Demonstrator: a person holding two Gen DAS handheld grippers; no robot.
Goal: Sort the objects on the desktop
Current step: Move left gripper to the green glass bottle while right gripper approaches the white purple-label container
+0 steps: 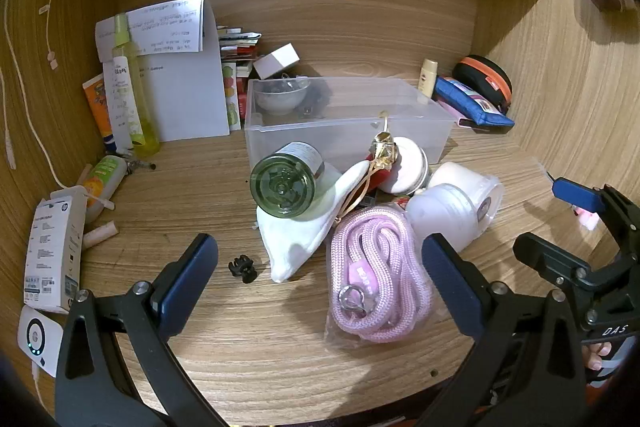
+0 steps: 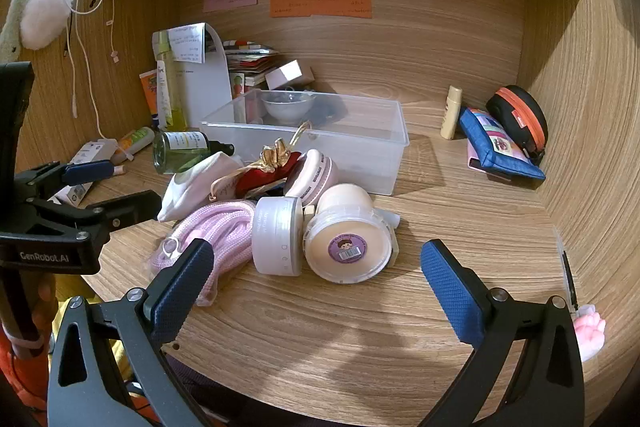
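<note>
A pile of objects lies in front of a clear plastic bin (image 1: 432,123) (image 2: 384,155): a green glass bottle (image 1: 286,181) (image 2: 180,151) on its side, a white cloth pouch (image 1: 298,235) (image 2: 192,187), a pink rope in a bag (image 1: 378,275) (image 2: 224,231), white jars (image 1: 444,213) (image 2: 278,235), a round tub with a purple sticker (image 2: 348,247) and a pink compact (image 2: 314,177). My left gripper (image 1: 320,275) is open and empty just short of the pouch and rope. My right gripper (image 2: 316,283) is open and empty in front of the jar and tub.
A bowl (image 1: 282,97) sits inside the bin. A small black clip (image 1: 242,267) lies on the desk. A tall yellow spray bottle (image 1: 132,87), papers and boxes stand at the back left. A blue pouch (image 2: 500,147) and an orange-zip case (image 2: 520,119) lie at the back right.
</note>
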